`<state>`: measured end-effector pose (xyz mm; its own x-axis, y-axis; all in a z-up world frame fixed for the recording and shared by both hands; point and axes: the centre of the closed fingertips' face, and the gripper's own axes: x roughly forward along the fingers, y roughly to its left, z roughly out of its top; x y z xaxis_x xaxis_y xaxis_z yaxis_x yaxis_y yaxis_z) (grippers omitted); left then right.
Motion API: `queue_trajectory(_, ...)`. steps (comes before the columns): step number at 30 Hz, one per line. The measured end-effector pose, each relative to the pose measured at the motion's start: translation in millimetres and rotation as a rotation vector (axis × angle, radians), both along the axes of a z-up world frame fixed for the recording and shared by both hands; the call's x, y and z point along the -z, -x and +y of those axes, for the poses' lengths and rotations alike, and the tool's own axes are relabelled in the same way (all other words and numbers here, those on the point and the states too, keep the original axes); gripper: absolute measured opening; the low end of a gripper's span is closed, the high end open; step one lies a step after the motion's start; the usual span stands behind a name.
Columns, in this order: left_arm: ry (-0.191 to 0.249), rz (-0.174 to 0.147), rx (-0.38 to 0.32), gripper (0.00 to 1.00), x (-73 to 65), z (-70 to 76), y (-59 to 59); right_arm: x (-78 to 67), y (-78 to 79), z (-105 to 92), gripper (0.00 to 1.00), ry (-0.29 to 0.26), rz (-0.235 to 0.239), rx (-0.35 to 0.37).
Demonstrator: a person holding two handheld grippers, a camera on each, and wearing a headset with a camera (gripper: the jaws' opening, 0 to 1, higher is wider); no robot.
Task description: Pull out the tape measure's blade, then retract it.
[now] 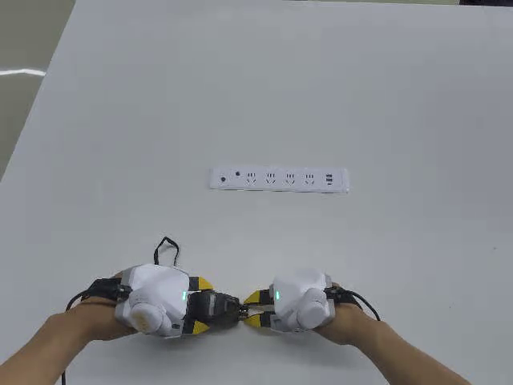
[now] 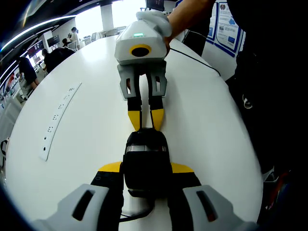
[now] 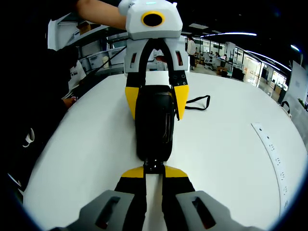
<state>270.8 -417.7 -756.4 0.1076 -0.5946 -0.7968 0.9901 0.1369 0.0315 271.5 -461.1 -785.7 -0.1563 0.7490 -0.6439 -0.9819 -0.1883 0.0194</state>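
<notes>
1. The tape measure (image 1: 215, 306) is a chunky black case with rounded corners and a faintly glossy plastic shell. It sits close to the near edge of the desk (image 1: 240, 96), about midway along it.
2. The left tool (image 1: 204, 305) is clenched on the case, with one yellow-tipped jaw against each flat side. Its own view looks down the top of the case (image 2: 146, 149), wedged between the jaws of the left tool (image 2: 146, 167).
3. The right tool (image 1: 251, 309) is pinched on the blade tip (image 3: 153, 166), a small dark tab right at the case's mouth. Hardly any blade is out, so the two tools stand almost nose to nose.
4. The right gripper view shows the case (image 3: 154, 120) end-on, tall and narrow, with the left tool (image 3: 154, 103) gripping it from behind. The left gripper view shows the right tool (image 2: 146, 122) beyond the case with its jaws close together; the tab is too small to make out there.
5. A thin black strap (image 1: 167, 249) lies in a loop on the desk just behind the left tool, and the right gripper view also shows this strap (image 3: 198, 102).
6. A long, slim white power strip (image 1: 279, 179) with a row of sockets lies flat near the desk's middle, well apart from the tools.
7. The desk top is smooth, matte white.
</notes>
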Motion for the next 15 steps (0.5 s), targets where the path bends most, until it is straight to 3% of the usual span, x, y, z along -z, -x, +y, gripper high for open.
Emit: queue_trajectory(15,-0.005,-0.001,-0.011,0.31,-1.1,1.0,0.0,-2.0,-2.2,-14.7,0.08,0.010,-0.002,0.003)
